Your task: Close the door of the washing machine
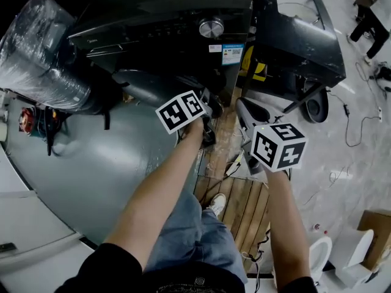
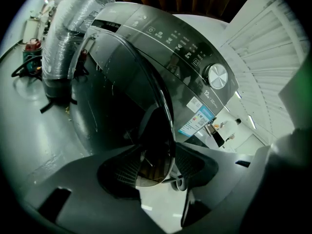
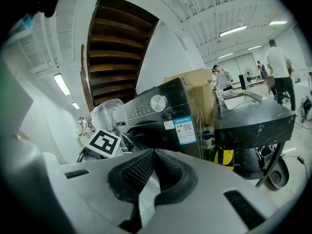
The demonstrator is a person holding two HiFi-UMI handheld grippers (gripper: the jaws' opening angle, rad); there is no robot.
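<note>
The dark washing machine stands at the top of the head view, with a silver dial on its panel. Its round door hangs open toward me. My left gripper is at the door's free edge. In the left gripper view the door runs edge-on between the pads, and the left gripper is shut on its rim. My right gripper hovers to the right of the machine, apart from it. Its jaws are shut with nothing between them, and they face the washing machine.
A plastic-wrapped roll stands left of the machine. A black wheeled cart stands close on its right. The wooden pallet is under my feet, with cables on the floor beyond. People stand far off.
</note>
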